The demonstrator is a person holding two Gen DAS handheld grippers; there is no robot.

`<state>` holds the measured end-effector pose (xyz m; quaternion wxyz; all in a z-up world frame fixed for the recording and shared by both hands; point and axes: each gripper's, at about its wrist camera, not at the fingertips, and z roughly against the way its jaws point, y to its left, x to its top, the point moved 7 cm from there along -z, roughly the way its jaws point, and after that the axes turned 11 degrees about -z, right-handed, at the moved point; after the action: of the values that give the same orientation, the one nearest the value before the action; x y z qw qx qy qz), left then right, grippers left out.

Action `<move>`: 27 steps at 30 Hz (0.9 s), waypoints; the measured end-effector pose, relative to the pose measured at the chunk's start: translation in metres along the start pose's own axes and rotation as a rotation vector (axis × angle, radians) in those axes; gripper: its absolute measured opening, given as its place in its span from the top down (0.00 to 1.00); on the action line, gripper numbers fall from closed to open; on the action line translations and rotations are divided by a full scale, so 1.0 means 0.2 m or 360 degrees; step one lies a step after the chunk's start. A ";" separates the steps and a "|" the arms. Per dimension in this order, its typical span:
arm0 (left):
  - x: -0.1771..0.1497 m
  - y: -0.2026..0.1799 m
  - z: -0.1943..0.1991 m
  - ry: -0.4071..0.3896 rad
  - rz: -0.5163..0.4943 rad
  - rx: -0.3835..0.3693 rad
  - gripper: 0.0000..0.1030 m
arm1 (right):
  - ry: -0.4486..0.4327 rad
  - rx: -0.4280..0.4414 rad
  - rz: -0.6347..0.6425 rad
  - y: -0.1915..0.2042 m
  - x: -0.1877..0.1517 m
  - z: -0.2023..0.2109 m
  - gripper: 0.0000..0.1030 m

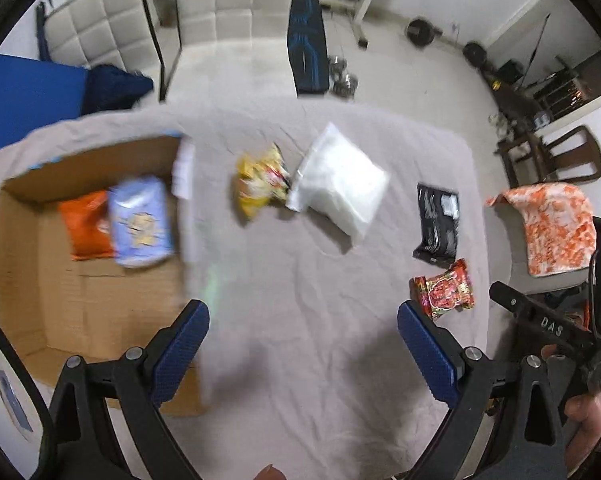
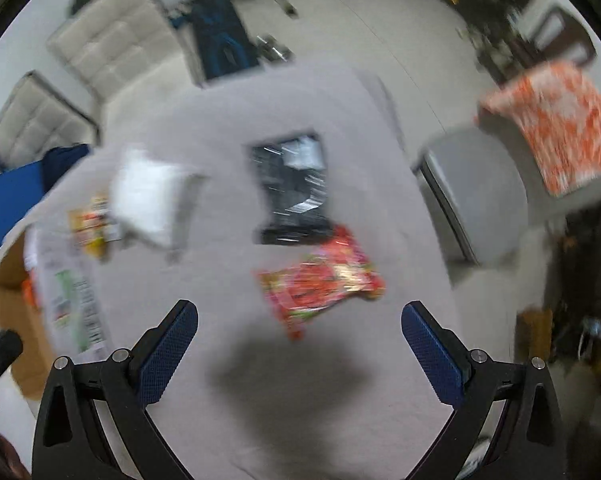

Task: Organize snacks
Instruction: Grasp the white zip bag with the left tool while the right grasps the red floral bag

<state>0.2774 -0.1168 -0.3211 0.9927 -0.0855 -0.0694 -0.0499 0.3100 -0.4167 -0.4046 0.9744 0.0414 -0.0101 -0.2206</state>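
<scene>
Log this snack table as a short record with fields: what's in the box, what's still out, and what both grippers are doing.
in box: orange snack bag and pale blue snack bag, side by side in the open cardboard box
still out: yellow snack bag, white plastic pouch, black foil packet, red snack packet, all on the grey tablecloth
left gripper: jaws open, empty
right gripper: jaws open, empty, red packet just ahead
</scene>
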 end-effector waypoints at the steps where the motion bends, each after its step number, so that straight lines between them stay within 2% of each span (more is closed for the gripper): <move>1: 0.01 -0.03 -0.06 0.0032 0.0011 0.0005 0.06 | 0.0050 0.0010 -0.0044 -0.05 0.03 -0.07 0.00; 4: 0.04 -0.10 -0.25 0.0135 0.0059 0.0028 0.06 | 0.0263 0.0099 -0.0318 -0.19 0.08 -0.33 0.00; 8: 0.06 -0.13 -0.36 0.0193 0.0096 0.0060 0.06 | 0.0406 0.0261 -0.0678 -0.25 0.06 -0.57 0.00; 9: 0.07 -0.13 -0.38 0.0203 0.0102 0.0074 0.06 | 0.0424 0.0265 -0.0723 -0.24 0.05 -0.61 0.03; 10: 0.08 -0.13 -0.39 0.0213 0.0106 0.0086 0.06 | 0.0452 0.0272 -0.0739 -0.23 0.03 -0.67 0.16; 11: 0.08 -0.13 -0.40 0.0225 0.0110 0.0094 0.06 | 0.0481 0.0255 -0.0714 -0.22 0.01 -0.70 0.27; 12: 0.09 -0.12 -0.41 0.0237 0.0115 0.0092 0.06 | 0.0502 0.0231 -0.0668 -0.21 0.00 -0.73 0.32; 13: 0.10 -0.12 -0.41 0.0246 0.0121 0.0084 0.06 | 0.0448 0.0187 -0.0571 -0.19 0.00 -0.71 0.37; 17: 0.13 -0.07 -0.43 0.0282 0.0207 -0.0047 0.06 | 0.0446 0.0039 -0.0152 -0.17 -0.04 -0.67 0.43; 19: 0.15 -0.03 -0.44 0.0306 0.0300 -0.0107 0.06 | 0.0445 -0.0066 0.0024 -0.18 -0.05 -0.66 0.43; 21: 0.18 -0.01 -0.46 0.0341 0.0459 -0.0228 0.06 | 0.0447 -0.0123 0.0125 -0.18 -0.06 -0.65 0.42; 24: 0.27 -0.01 -0.51 0.0372 0.0623 -0.0328 0.06 | 0.0445 -0.0163 0.0111 -0.18 -0.05 -0.65 0.29; 27: 0.37 -0.03 -0.59 0.0419 0.0683 -0.0311 0.06 | 0.0440 -0.0088 -0.0027 -0.20 -0.03 -0.66 0.27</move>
<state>0.3655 -0.1499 -0.4246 0.9681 -0.1863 0.0853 0.1444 0.2914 -0.4401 -0.5406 0.9654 0.0447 0.1306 -0.2211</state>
